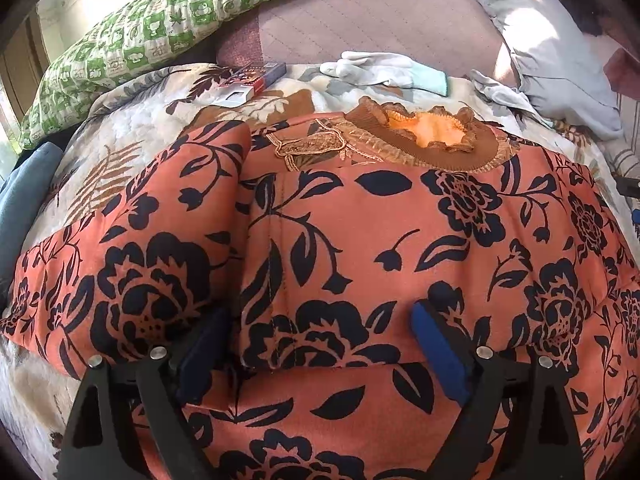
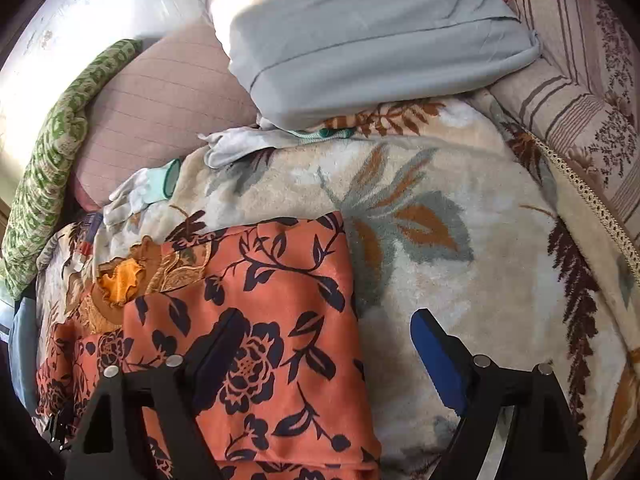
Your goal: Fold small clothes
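Observation:
An orange garment with black flowers point(image 1: 360, 240) lies flat on a floral blanket point(image 1: 132, 128), its brown ruffled collar point(image 1: 432, 136) at the far side. A sleeve is folded across the left part. My left gripper point(image 1: 320, 328) is open just above the garment's near middle, holding nothing. The garment also shows in the right wrist view point(image 2: 264, 320), with its right edge folded over. My right gripper point(image 2: 324, 332) is open over that right edge, one finger above the cloth, the other above the blanket point(image 2: 460, 208).
A green patterned pillow point(image 1: 160, 40) lies far left. White gloves point(image 1: 384, 68) and a small box point(image 1: 248, 80) lie beyond the collar. A grey pillow point(image 2: 360, 40) and a striped quilt point(image 2: 580, 100) lie at the far right.

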Motion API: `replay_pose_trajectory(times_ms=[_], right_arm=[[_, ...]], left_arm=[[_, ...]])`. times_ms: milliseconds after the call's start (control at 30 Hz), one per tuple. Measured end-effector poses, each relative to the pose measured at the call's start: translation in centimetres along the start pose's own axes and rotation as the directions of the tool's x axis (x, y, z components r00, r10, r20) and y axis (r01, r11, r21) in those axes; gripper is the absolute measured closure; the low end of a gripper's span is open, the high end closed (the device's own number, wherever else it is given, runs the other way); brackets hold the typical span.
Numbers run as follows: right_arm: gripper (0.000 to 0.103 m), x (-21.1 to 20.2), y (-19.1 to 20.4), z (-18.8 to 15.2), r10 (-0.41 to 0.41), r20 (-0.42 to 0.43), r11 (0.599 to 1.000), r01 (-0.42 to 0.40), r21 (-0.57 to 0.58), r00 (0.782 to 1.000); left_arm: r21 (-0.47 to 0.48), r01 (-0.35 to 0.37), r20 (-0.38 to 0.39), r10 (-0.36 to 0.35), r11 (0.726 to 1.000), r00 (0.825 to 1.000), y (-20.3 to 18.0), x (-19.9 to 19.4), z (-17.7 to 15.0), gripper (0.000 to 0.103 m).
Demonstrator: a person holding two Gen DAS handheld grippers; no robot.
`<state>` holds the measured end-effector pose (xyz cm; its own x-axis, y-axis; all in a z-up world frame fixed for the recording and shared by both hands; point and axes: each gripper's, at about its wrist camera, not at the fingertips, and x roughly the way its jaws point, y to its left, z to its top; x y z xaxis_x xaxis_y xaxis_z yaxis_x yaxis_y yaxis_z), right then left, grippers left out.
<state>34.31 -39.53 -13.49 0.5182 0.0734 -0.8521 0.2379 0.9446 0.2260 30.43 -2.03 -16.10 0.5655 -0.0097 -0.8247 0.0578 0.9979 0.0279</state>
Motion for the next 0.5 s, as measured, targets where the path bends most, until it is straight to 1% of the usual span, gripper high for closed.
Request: replay_pose_trajectory(times_ms=[100, 200, 267, 300, 333, 367, 400, 433, 500], right_arm=[[0.016, 0.4, 0.0, -0.9, 0.018, -0.064, 1.0, -0.018, 0.001, 0.998], [0.016, 1.4, -0.1, -2.1, 0.013, -0.098, 1.0, -0.013, -0.001, 0.995], [0.019, 1.9, 0.1, -2.8, 0.046, -0.12, 0.999, -0.047, -0.013, 0.992], [0.045, 2.2, 0.5, -3.1, 0.052, -0.133, 0.998, -0.057, -0.035, 0.99], [0.075, 2.7, 0.8, -3.3, 0.025, -0.152, 0.998, -0.034, -0.056, 0.988], [0.076, 2.9, 0.7, -3.5, 0.015, -0.152, 0.999, -0.023, -0.049, 0.988], [0.083, 2.7, 0.5, -3.4, 0.026, -0.143, 0.999, -0.031, -0.032, 0.989], [0.087, 2.1, 0.6, -3.4, 0.026, -0.121, 0.999, -0.03, -0.032, 0.992], [0.089, 0.9, 1.1, -3.4, -0.013, -0.068, 0.996, 0.008, -0.084, 0.998]], left_arm=[[0.004, -0.006, 0.015, 0.006, 1.0, 1.0, -0.1, 0.0, -0.2, 0.01], [0.002, -0.002, 0.015, 0.002, 1.0, 1.0, -0.1, 0.2, -0.1, 0.007], [0.001, 0.006, 0.018, -0.006, 1.0, 1.0, -0.1, 0.1, -0.1, 0.007], [0.0, 0.011, 0.018, -0.011, 1.0, 1.0, 0.0, 0.2, -0.1, 0.005], [-0.002, 0.012, 0.017, -0.012, 1.0, 1.0, 0.0, 0.3, -0.1, 0.005], [0.0, 0.011, 0.017, -0.011, 1.0, 1.0, 0.0, 0.3, -0.1, 0.004], [0.002, 0.011, 0.018, -0.011, 1.0, 1.0, -0.1, 0.3, -0.1, 0.004], [0.002, 0.013, 0.02, -0.013, 1.0, 1.0, -0.1, 0.3, -0.1, 0.003], [0.0, 0.024, 0.021, -0.024, 1.0, 0.999, 0.0, 0.3, -0.1, 0.002]])
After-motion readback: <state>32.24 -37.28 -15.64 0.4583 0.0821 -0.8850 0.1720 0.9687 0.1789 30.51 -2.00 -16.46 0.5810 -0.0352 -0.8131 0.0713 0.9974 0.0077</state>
